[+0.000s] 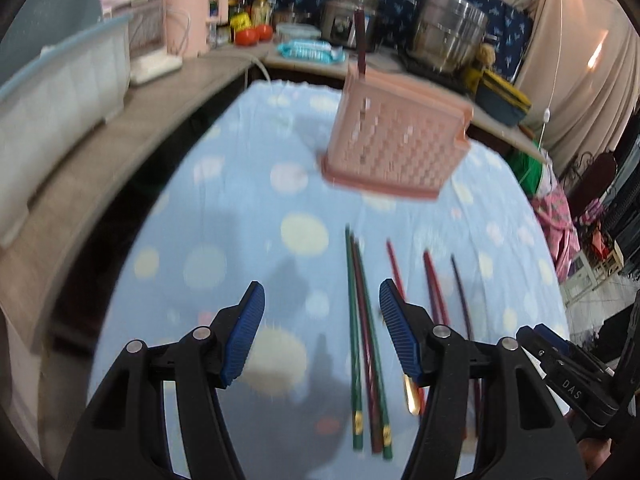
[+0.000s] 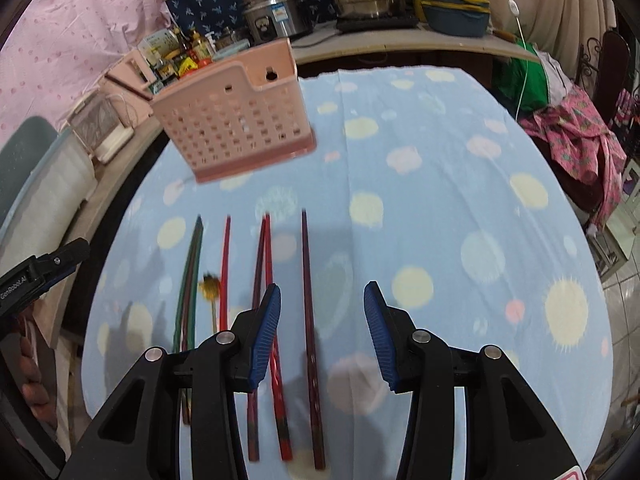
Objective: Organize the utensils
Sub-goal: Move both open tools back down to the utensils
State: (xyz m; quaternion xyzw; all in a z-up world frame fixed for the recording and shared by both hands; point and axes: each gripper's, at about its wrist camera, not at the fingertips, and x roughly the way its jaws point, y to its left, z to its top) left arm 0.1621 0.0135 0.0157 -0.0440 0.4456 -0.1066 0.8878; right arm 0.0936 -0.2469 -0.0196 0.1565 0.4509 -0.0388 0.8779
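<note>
1. Left claw (image 1: 322, 334): blue ribbed pads apart, nothing between them; hovering over green and dark-red chopsticks (image 1: 366, 344) lying bunched on the desk.
2. Right claw (image 2: 322, 336): pads apart, empty; poised above a dark maroon chopstick (image 2: 310, 332), with a pair of red chopsticks (image 2: 264, 264) just beside its left pad.
3. Desk under a light-blue cloth with pale dots (image 2: 440, 208).
4. Pink perforated plastic utensil basket (image 1: 394, 142) upright at the far side, one dark stick (image 1: 361, 40) standing in it.
5. Chopsticks laid roughly parallel, near the front edge, well apart from the basket.
</note>
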